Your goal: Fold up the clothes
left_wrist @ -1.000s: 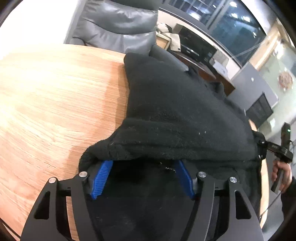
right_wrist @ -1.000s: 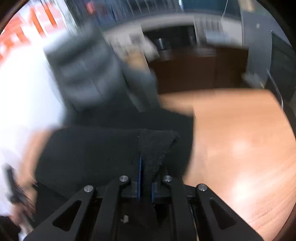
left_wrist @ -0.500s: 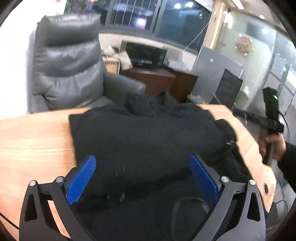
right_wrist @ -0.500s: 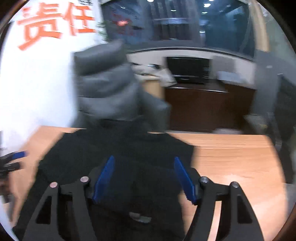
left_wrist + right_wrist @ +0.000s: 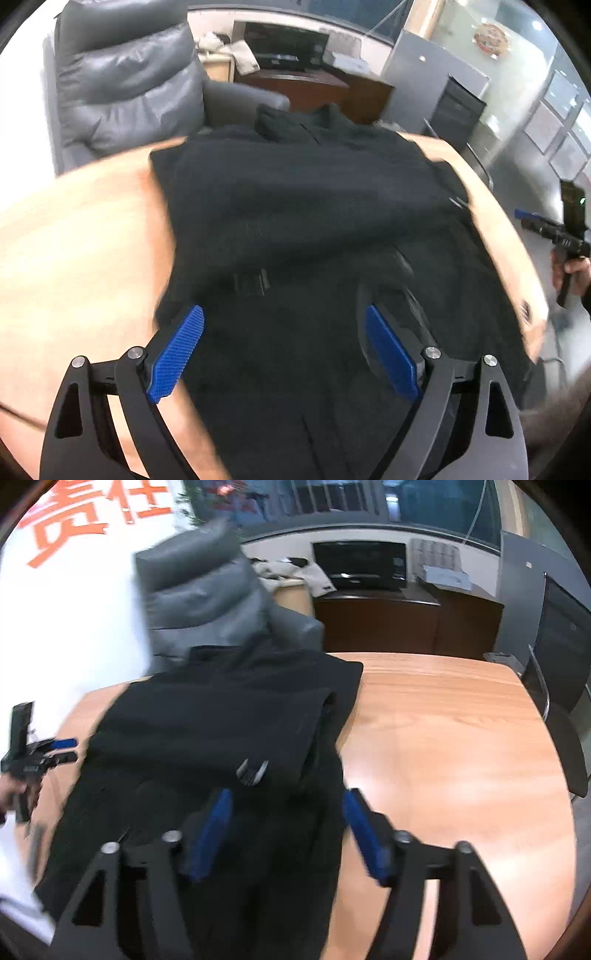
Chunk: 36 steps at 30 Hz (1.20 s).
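Observation:
A black fleece garment lies on the wooden table, with both sides folded in over its middle; it also shows in the right wrist view. My left gripper is open and empty above the garment's near end. My right gripper is open and empty above the garment's near right part. The right gripper shows at the right edge of the left wrist view. The left gripper shows at the left edge of the right wrist view.
A grey leather armchair stands behind the table's far edge. A dark cabinet with a monitor is at the back. A black chair stands by the table's right side. Bare table top lies right of the garment.
Both grippers opened and let go of the garment's folded edges. They pulled back and up from the cloth. The garment now lies folded on the table.

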### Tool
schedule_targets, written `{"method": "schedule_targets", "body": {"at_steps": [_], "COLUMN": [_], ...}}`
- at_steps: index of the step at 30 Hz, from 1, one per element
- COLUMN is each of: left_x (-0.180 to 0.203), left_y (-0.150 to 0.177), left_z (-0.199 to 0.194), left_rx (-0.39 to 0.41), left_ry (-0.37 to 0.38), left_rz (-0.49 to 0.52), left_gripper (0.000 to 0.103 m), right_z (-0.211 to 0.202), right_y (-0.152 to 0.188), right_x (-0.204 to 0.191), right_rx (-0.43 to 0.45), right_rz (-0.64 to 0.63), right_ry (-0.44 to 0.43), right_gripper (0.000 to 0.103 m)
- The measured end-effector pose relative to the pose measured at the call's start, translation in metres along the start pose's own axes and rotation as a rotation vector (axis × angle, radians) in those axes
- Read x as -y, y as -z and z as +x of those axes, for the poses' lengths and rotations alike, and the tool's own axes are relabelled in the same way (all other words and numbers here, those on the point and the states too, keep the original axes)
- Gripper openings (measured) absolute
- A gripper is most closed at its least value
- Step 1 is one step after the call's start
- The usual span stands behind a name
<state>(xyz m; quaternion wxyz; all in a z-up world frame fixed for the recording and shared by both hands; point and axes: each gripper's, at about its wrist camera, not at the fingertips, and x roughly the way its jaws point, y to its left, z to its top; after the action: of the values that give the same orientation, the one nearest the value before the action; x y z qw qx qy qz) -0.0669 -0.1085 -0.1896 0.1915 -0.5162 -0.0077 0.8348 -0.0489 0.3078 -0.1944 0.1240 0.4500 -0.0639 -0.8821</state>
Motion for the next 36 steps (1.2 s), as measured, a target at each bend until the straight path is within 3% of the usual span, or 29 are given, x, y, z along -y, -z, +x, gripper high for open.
{"method": "schedule_targets", "body": {"at_steps": [3, 4, 6, 8, 11, 17, 20, 27, 30, 36], "left_x": [-0.009, -0.015, -0.027, -0.036, -0.036, -0.041, -0.051, -0.055, -0.047, -0.044], "left_y": [0.051, 0.066, 0.094, 0.117, 0.135, 0.153, 0.164, 0.184, 0.19, 0.2], "left_z": [-0.072, -0.09, -0.119, -0.126, -0.109, -0.04, -0.023, -0.005, -0.007, -0.017], "left_rx": [-0.05, -0.064, -0.092, -0.137, -0.171, -0.245, -0.276, -0.383, -0.389, -0.435], "left_ry": [-0.032, -0.055, -0.108, -0.128, -0.03, 0.115, 0.117, 0.169, 0.171, 0.197], "left_rz": [-0.112, -0.143, -0.194, -0.237, -0.27, -0.325, -0.347, -0.344, -0.306, -0.317], "left_gripper": [0.097, 0.103, 0.103, 0.103, 0.103, 0.099, 0.099, 0.099, 0.103, 0.103], "right_z": [-0.047, -0.063, -0.095, -0.122, -0.134, -0.083, -0.054, -0.024, -0.014, -0.002], "right_y": [0.05, 0.067, 0.096, 0.118, 0.132, 0.149, 0.154, 0.185, 0.196, 0.194], "right_x": [-0.001, 0.002, 0.015, 0.028, 0.03, 0.007, 0.009, -0.006, -0.01, -0.019], "right_rx": [-0.173, -0.223, -0.289, -0.306, -0.295, -0.328, -0.343, -0.396, -0.391, -0.369], "right_rz": [0.0, 0.016, 0.037, 0.074, 0.081, 0.035, 0.04, -0.025, -0.019, -0.011], "right_ry": [-0.042, -0.034, 0.039, 0.103, 0.075, -0.177, -0.248, -0.284, -0.272, -0.271], "right_gripper": [0.078, 0.078, 0.078, 0.078, 0.078, 0.078, 0.077, 0.077, 0.075, 0.075]}}
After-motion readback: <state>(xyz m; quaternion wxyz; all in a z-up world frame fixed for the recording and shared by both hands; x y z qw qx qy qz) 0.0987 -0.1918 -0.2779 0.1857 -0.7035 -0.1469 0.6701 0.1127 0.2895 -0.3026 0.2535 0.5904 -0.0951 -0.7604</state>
